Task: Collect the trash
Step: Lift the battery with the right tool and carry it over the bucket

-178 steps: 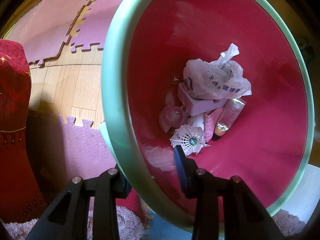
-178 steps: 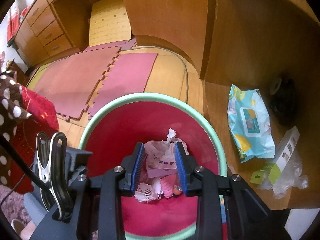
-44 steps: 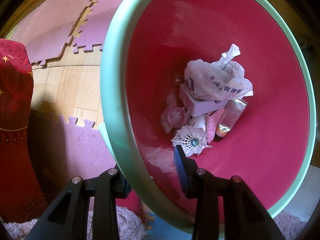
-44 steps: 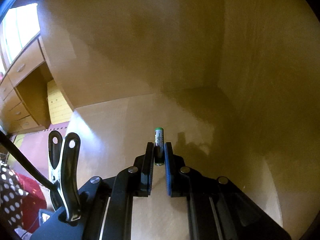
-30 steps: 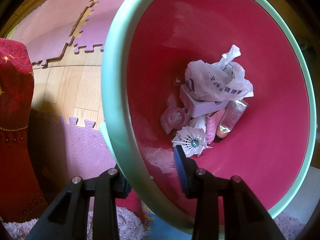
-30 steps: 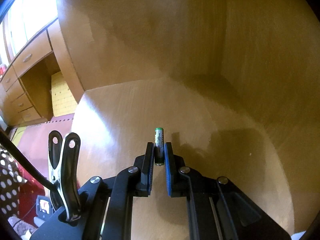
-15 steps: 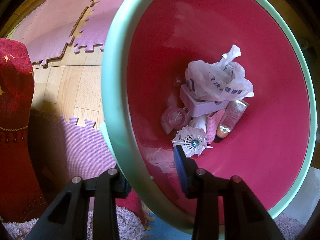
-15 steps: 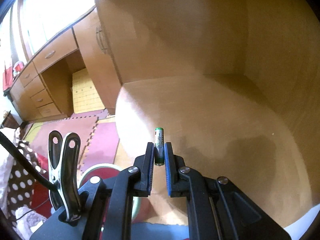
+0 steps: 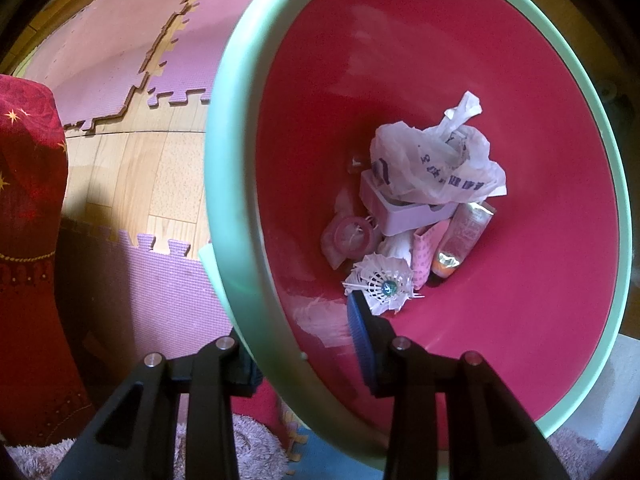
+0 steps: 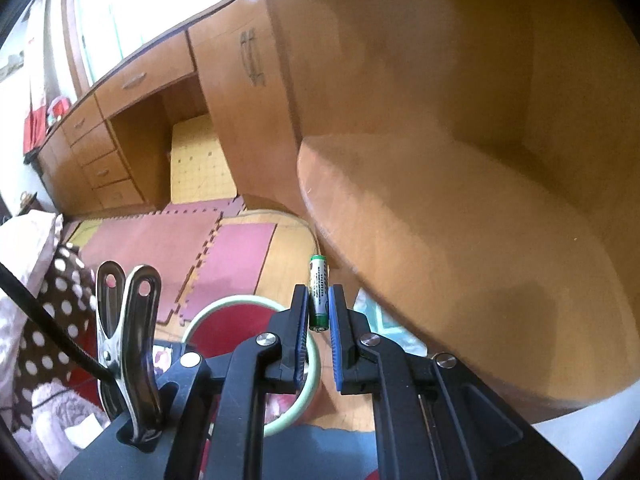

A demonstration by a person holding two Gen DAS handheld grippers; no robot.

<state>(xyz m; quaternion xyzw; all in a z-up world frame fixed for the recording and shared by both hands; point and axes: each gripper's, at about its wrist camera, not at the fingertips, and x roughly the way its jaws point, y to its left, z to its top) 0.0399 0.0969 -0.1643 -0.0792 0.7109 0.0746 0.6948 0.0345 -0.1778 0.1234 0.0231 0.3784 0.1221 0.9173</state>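
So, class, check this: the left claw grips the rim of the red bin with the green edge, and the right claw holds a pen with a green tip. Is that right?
One detail is wrong. The right claw holds a small battery with a green tip, not a pen; the right wrist view shows it. The left claw does grip the rim of the red bin.

The left claw points straight down, jaws clamped across a bin's rim. The right claw tilts downward, pinching a battery upright.
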